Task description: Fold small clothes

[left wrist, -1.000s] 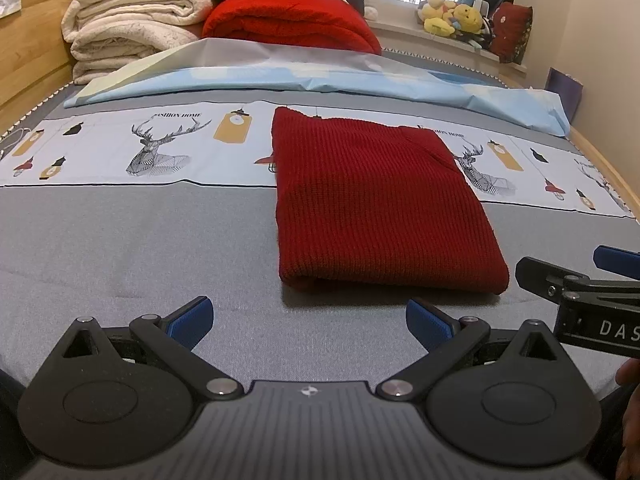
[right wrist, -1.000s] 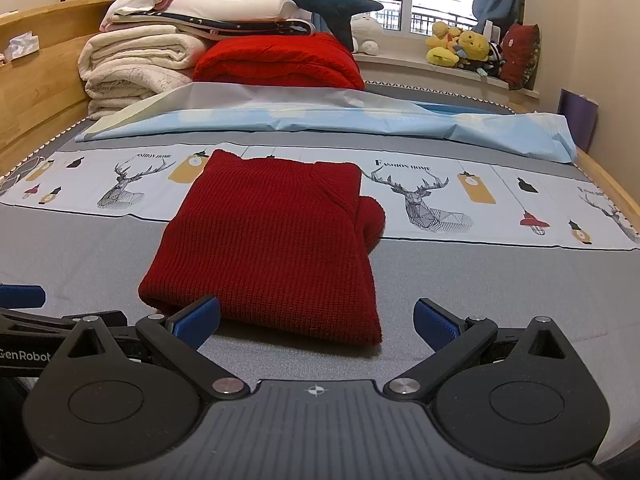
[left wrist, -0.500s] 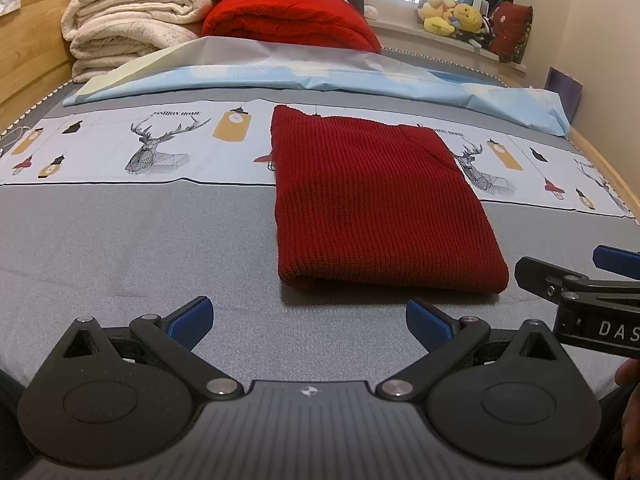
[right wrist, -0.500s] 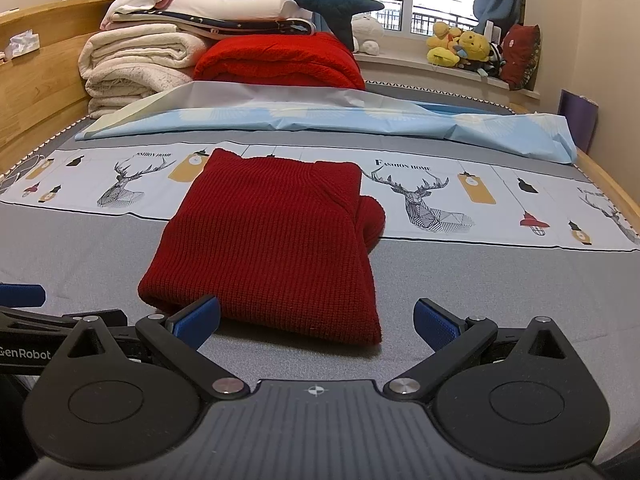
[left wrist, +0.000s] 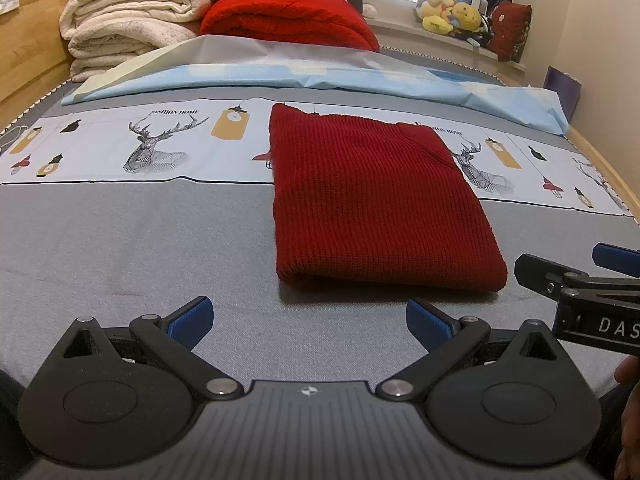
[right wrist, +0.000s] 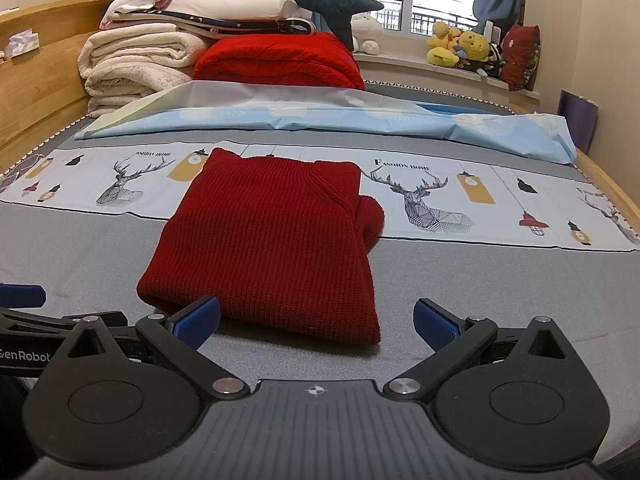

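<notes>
Left wrist view shows your left hand-held gripper (left wrist: 310, 322) spread wide and empty, just short of the folded red sweater (left wrist: 376, 204) lying on the bed (left wrist: 120, 248). Your right hand-held gripper (right wrist: 316, 316) is equally wide, holding nothing, near the sweater's front edge.

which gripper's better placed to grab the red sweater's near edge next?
Right gripper, probably: its open jaws straddle the red sweater hem. Left gripper, also open, sits short of it.
</notes>
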